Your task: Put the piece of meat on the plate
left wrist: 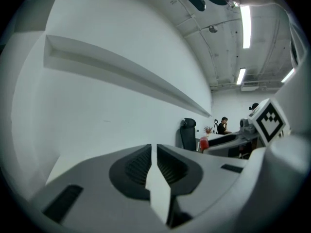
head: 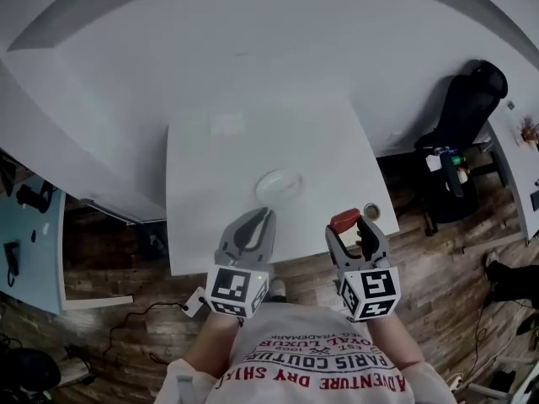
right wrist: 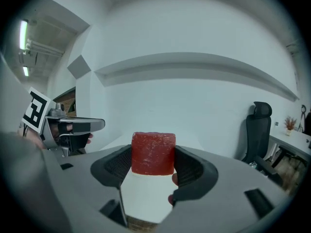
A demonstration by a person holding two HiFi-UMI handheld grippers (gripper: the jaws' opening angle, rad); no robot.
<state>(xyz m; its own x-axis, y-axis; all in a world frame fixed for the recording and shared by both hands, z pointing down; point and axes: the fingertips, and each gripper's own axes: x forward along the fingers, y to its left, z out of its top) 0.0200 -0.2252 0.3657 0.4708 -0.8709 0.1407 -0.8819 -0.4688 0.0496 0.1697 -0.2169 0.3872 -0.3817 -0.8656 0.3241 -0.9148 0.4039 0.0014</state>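
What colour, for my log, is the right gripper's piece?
Red; the piece of meat shows best in the right gripper view.

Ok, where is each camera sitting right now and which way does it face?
Head view: on the head, facing steeply down at the table, plate, left gripper, right gripper, forearms, shirt.
Left gripper view: on that gripper, along its shut, empty jaws toward the wall.
Right gripper view: along jaws clamping the meat, toward the wall.
Shared: all three show the office chair.

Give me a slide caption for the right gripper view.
Right gripper shut on the red piece of meat, held over the white table.
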